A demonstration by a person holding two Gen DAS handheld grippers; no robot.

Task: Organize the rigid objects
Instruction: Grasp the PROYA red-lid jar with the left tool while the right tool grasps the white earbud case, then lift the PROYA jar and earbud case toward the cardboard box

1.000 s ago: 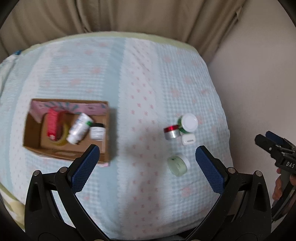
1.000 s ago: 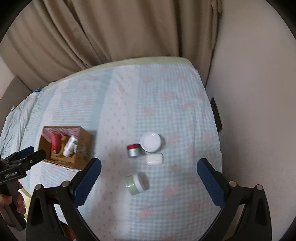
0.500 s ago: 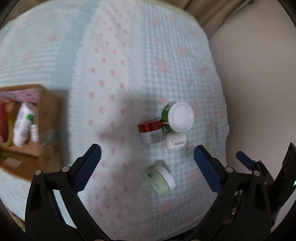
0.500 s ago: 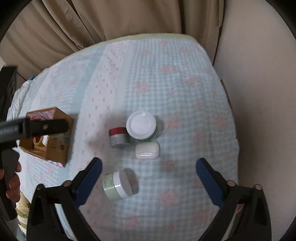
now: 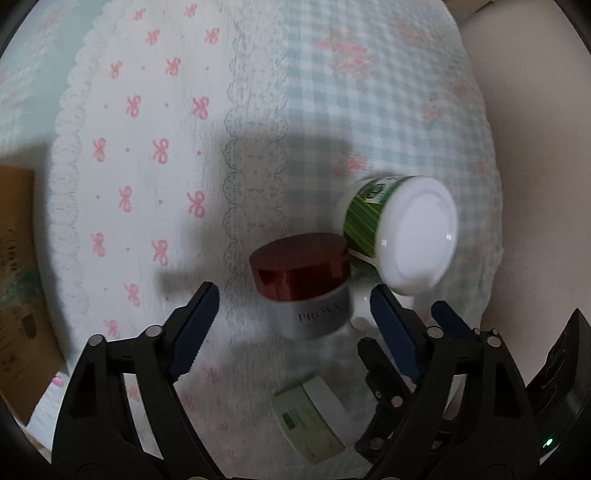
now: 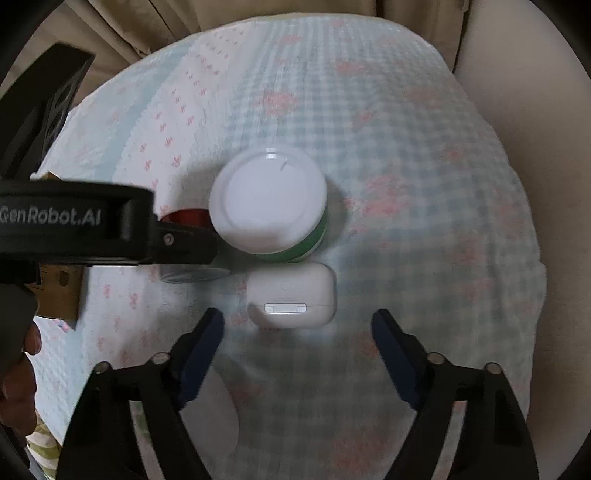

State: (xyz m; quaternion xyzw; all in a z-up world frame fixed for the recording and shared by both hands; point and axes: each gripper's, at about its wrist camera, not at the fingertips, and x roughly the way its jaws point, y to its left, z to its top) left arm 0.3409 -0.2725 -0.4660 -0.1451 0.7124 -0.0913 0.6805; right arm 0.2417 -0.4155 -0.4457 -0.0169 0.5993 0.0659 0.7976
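Observation:
A small silver jar with a red lid (image 5: 303, 288) stands on the bed cover. My left gripper (image 5: 291, 310) is open, with the jar between and just ahead of its fingertips. A green-and-white jar with a white lid (image 5: 402, 232) leans against it on the right; it also shows in the right wrist view (image 6: 269, 203). A white earbud case (image 6: 291, 295) lies just ahead of my open right gripper (image 6: 297, 328). A pale green jar (image 5: 310, 421) lies on its side under my left gripper. The red-lidded jar (image 6: 188, 218) is mostly hidden behind the left gripper body.
The cardboard box (image 5: 18, 295) sits at the left, its edge in view; it also shows in the right wrist view (image 6: 59, 291). The bed cover (image 5: 166, 129) drops off at the right beside a beige wall (image 6: 535, 110). Curtains (image 6: 258, 14) hang at the back.
Both grippers have dropped close to the objects. The left one now has the red-lidded jar between its fingertips; the right one has closed in on the earbud case.

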